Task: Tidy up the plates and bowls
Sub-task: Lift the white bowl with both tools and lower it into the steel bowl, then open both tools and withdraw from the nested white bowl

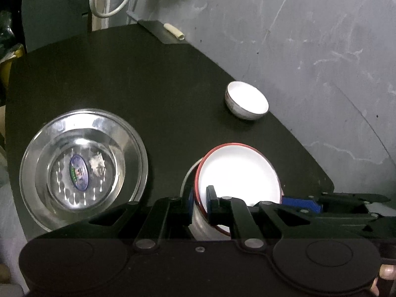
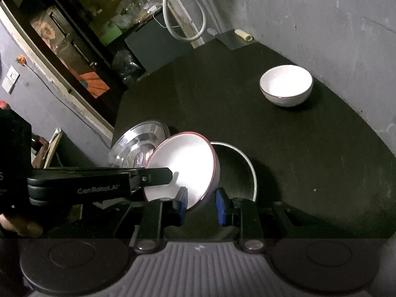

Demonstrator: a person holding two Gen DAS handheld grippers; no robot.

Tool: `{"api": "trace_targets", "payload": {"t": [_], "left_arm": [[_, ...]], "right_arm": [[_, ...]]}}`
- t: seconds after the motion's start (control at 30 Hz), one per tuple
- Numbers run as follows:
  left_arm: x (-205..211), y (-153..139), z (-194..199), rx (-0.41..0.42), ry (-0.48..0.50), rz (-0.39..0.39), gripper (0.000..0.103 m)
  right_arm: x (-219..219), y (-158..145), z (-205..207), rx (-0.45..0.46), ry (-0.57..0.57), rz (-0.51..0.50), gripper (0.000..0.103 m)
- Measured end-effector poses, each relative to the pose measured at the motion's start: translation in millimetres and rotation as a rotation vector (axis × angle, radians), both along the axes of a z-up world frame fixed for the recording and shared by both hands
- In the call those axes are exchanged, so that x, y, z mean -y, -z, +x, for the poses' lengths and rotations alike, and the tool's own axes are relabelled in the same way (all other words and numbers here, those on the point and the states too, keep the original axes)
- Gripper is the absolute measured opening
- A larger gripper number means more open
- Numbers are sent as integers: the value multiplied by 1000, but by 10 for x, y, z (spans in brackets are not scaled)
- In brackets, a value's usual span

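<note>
While tilted, red-rimmed bowl [image 2: 183,163]: white inside, leaning over the metal bowl [image 2: 237,170].
Left gripper [image 1: 200,201]: pinched its rim.
Right gripper [image 2: 201,204]: pinched its edge too.

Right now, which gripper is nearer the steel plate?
Left. The left gripper, clamped on the red-rimmed bowl, sits just beside the steel plate. The right gripper straddles the bowl's opposite edge, farther from the plate.

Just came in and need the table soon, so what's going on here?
A person with a gripper in each hand is sorting dishes. The left gripper and right gripper both clamp the rim of a tilted red-rimmed bowl above a metal pan. A steel plate and a white bowl sit untouched on the table.
</note>
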State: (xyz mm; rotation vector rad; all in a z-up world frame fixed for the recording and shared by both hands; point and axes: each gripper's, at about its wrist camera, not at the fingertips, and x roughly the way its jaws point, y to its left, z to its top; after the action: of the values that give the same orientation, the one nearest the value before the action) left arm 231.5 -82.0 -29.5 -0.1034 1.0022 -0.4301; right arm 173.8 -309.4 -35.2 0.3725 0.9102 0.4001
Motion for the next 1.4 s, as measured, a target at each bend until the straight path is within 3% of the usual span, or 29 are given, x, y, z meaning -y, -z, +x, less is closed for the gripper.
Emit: {"api": "trace_targets", "payload": {"t": [0.63, 1.4], "left_arm": [[225, 141, 47, -87, 28, 66, 13], [207, 175, 50, -130, -29, 53, 17]], "right_arm": [[48, 75, 104, -81, -41, -62, 29], [-90, 16, 186, -42, -176, -199, 38]]}}
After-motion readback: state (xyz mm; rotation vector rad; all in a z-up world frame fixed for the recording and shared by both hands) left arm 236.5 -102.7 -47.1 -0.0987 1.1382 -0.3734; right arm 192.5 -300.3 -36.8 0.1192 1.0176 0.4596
